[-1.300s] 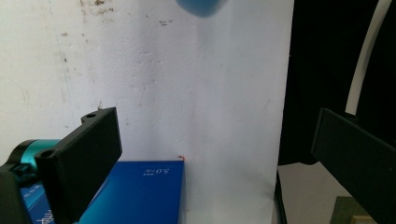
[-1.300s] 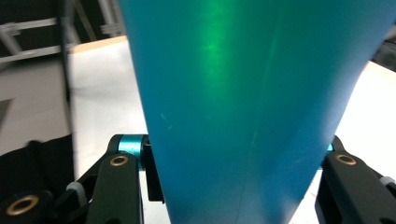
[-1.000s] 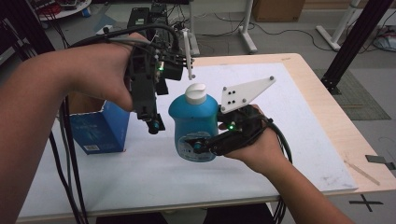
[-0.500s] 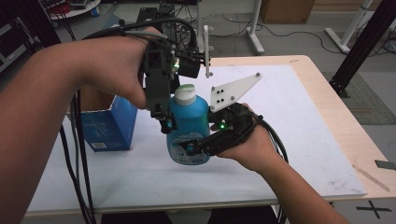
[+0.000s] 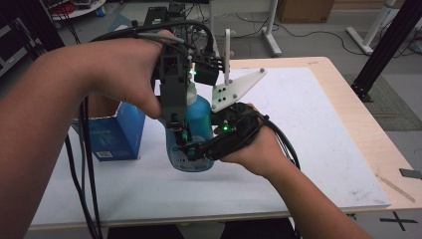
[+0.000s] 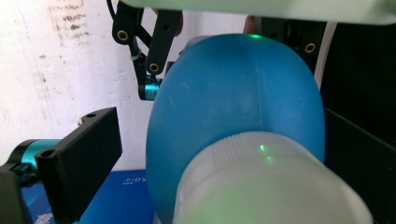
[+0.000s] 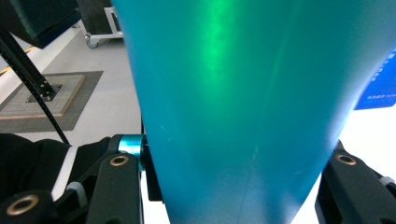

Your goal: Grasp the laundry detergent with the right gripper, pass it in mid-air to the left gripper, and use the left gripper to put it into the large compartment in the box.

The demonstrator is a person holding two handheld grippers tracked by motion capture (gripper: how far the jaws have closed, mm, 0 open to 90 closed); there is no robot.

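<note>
Overhead, cap hidden behind left gripper (image 5: 175, 107) (grip unclear), right gripper (image 5: 191, 149) clamping blue bottle (image 5: 199, 117).

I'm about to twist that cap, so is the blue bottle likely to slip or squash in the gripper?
The blue bottle looks like smooth, glossy plastic, so it may slip. Its rounded shoulders and thin-looking walls probably flex under squeeze. The right gripper clamps its lower body, so it could tilt when twisted.

The bottle (image 5: 191, 132) is above the worktop (image 5: 318, 149), between the left gripper (image 5: 175, 112) above it and the right gripper (image 5: 199, 149) at its right. A box (image 5: 117, 132) stands left of it.
</note>
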